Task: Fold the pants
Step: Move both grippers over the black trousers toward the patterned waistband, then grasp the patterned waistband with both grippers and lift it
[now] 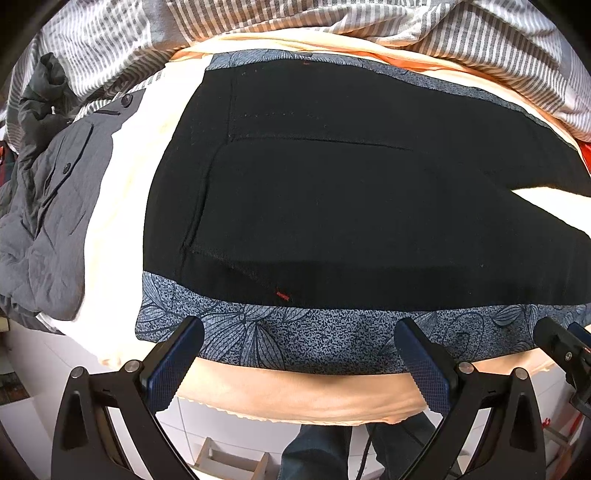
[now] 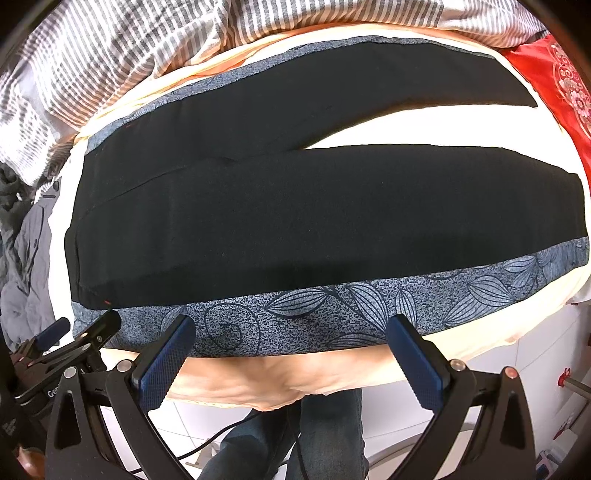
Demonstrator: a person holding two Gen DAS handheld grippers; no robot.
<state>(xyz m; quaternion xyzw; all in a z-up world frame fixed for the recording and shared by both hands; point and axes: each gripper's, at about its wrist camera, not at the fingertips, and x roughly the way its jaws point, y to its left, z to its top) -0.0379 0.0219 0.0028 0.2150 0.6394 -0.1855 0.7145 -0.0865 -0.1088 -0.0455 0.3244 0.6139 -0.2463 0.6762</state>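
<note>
Black pants (image 1: 332, 192) with blue floral side stripes lie flat on a peach sheet, waist to the left, the two legs (image 2: 332, 214) spread apart toward the right. My left gripper (image 1: 299, 328) is open and empty, hovering at the near floral stripe (image 1: 295, 332) by the waist end. My right gripper (image 2: 291, 325) is open and empty over the near stripe (image 2: 332, 314) of the near leg. Each gripper shows at the edge of the other's view.
A grey buttoned garment (image 1: 48, 206) lies left of the pants. A striped grey-white duvet (image 1: 258, 18) bunches along the far side. A red embroidered cloth (image 2: 554, 81) lies at the far right. The bed edge (image 1: 295, 398) is just below the grippers.
</note>
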